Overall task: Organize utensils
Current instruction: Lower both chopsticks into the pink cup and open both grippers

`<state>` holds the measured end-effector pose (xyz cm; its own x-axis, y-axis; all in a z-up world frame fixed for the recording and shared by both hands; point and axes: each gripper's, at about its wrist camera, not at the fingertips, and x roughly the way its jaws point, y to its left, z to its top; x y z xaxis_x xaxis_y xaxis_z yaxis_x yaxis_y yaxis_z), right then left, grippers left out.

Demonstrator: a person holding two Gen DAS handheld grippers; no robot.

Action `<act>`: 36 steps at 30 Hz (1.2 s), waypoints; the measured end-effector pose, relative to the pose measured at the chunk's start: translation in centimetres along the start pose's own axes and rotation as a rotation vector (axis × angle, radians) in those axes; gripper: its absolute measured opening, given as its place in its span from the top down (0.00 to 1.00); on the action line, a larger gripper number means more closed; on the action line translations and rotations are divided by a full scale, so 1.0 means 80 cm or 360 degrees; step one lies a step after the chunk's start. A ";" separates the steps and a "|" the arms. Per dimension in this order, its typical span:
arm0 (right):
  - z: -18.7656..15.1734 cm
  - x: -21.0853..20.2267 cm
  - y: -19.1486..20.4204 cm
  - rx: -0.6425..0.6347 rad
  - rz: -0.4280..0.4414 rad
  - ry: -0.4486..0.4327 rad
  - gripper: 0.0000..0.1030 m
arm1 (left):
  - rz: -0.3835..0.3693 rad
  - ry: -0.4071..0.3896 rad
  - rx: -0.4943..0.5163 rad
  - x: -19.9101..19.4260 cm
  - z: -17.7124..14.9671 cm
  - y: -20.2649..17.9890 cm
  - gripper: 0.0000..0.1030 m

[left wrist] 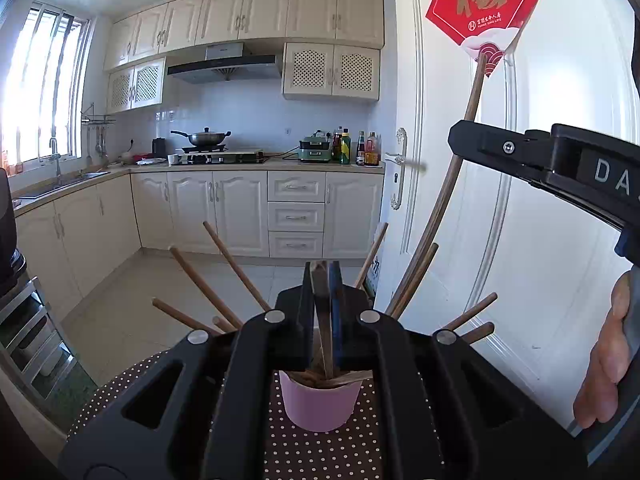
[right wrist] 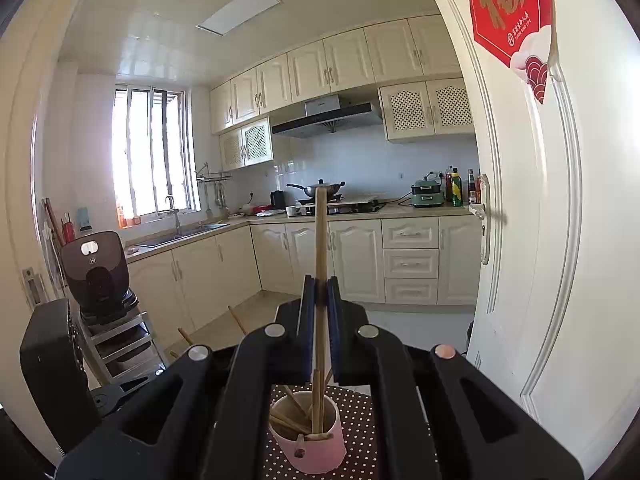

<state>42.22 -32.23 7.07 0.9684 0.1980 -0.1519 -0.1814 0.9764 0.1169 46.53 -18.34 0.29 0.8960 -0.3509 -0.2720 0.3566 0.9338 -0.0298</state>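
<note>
A pink cup [left wrist: 318, 404] stands on a brown polka-dot cloth [left wrist: 320, 456], with several wooden chopsticks fanning out of it. My left gripper [left wrist: 323, 270] hovers right above the cup, shut on a brown chopstick [left wrist: 324, 320] whose lower end reaches into it. At the right of the left wrist view, my right gripper [left wrist: 460, 140] is shut on a long chopstick [left wrist: 474, 96] that leans up against the door. In the right wrist view, the right gripper [right wrist: 320, 280] pinches that chopstick [right wrist: 320, 236] upright, its foot in the pink cup [right wrist: 320, 456] among the others.
A white door [right wrist: 532, 240] with a red poster [right wrist: 512, 8] and a handle [right wrist: 482, 216] stands close on the right. On the left are a black appliance [right wrist: 96, 272] on a metal rack and a black box [right wrist: 48, 360]. A person's hand [left wrist: 612, 360] holds the right gripper.
</note>
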 end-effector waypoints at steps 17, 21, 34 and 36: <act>-0.029 0.023 -0.006 0.0033 -0.0007 0.0202 0.95 | 0.0026 -0.0056 -0.0036 -0.024 -0.002 0.009 0.38; -0.031 0.023 -0.009 0.0045 -0.0012 0.0224 0.95 | 0.0004 -0.0062 -0.0058 -0.030 0.000 0.013 0.38; -0.028 0.005 -0.004 0.0075 -0.0006 0.0284 0.93 | 0.0012 -0.0071 -0.0081 -0.058 0.007 0.020 0.35; -0.027 -0.003 -0.004 0.0077 -0.0007 0.0284 0.93 | 0.0014 -0.0065 -0.0088 -0.063 0.009 0.020 0.34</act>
<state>41.71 -32.38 4.97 0.9225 0.2099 -0.3240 -0.1645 0.9730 0.1620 42.80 -15.11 2.30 0.9094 -0.3443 -0.2333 0.3346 0.9389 -0.0811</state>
